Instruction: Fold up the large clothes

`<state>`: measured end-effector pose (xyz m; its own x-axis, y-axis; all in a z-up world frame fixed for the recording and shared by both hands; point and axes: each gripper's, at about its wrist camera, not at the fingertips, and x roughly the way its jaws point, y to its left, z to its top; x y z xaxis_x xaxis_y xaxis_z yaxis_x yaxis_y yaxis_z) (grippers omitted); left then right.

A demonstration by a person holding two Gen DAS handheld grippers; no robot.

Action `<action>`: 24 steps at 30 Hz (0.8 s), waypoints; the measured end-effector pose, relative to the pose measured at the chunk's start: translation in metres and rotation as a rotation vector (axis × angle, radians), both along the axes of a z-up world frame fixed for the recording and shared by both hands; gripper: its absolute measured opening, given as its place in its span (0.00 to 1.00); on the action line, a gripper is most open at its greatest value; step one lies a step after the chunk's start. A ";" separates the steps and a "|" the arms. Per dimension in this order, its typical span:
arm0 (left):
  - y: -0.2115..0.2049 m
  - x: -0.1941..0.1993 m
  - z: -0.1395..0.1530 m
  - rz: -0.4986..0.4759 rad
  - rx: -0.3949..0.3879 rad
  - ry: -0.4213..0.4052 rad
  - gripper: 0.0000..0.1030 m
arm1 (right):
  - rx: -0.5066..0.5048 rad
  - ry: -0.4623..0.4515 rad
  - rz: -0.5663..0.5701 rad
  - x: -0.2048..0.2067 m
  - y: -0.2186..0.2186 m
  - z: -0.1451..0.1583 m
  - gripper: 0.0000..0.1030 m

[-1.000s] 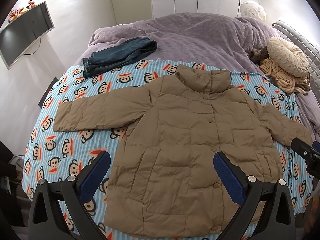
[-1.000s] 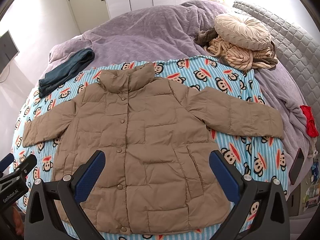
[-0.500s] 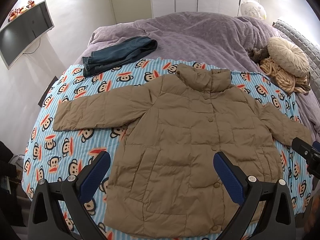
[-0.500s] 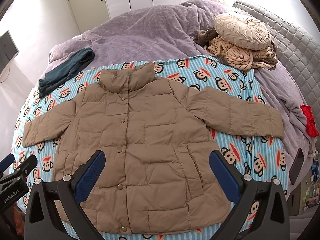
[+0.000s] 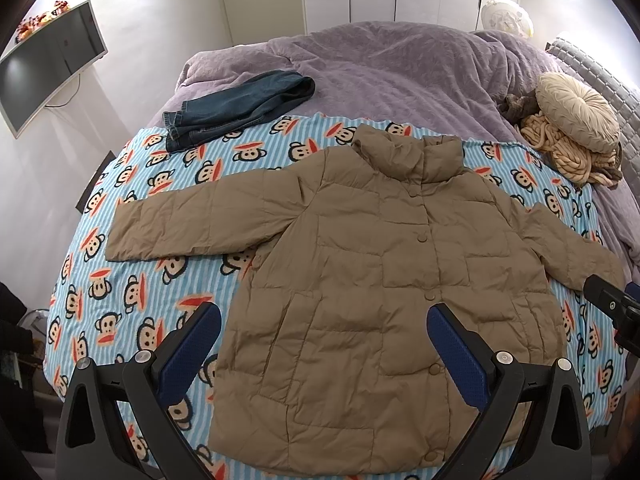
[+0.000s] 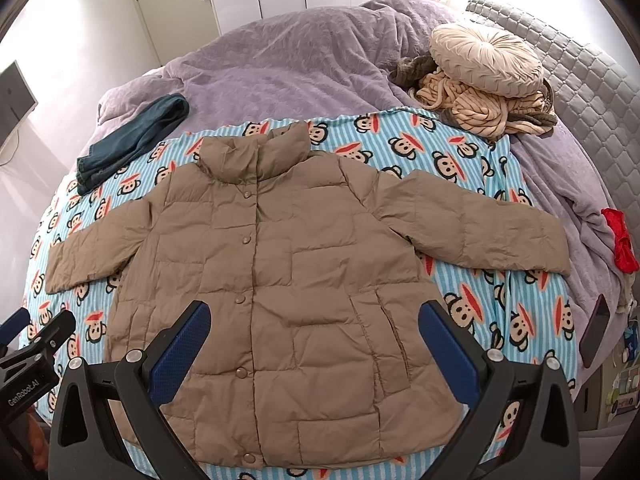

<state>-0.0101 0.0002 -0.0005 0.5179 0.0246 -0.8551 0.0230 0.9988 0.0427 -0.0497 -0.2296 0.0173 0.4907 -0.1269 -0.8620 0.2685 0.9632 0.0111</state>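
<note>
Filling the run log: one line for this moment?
jacket: flat, buttoned, sleeves spread | left gripper: open, empty | right gripper: open, empty | folding: not started

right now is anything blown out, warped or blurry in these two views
Left wrist view: sharp, fisheye bends the monkey-print striped blanket edge. Right wrist view: window glare washes out the top right above the grey quilted headboard; tan puffer jacket stays evenly lit.

Bright, even daylight filled both views, and focus was sharp. Glare washed out the upper right of the right view. Fisheye bending darkened the corners.
</note>
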 end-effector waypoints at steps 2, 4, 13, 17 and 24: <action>0.000 0.000 -0.001 0.000 -0.001 0.000 1.00 | 0.000 -0.001 0.000 0.000 -0.001 0.000 1.00; 0.000 0.000 -0.001 -0.001 -0.001 0.001 1.00 | 0.001 0.000 0.000 0.000 -0.001 0.000 1.00; 0.001 0.001 -0.001 -0.003 -0.001 0.001 1.00 | 0.002 0.000 0.000 0.000 0.001 -0.002 1.00; 0.000 0.001 -0.002 -0.003 -0.002 0.002 1.00 | 0.002 0.001 0.001 0.001 0.000 -0.002 1.00; 0.000 0.001 -0.007 -0.003 -0.003 0.008 1.00 | 0.003 0.002 0.001 0.001 0.001 -0.002 1.00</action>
<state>-0.0092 -0.0002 -0.0075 0.5114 0.0206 -0.8591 0.0261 0.9989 0.0395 -0.0485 -0.2285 0.0157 0.4889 -0.1243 -0.8634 0.2677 0.9634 0.0129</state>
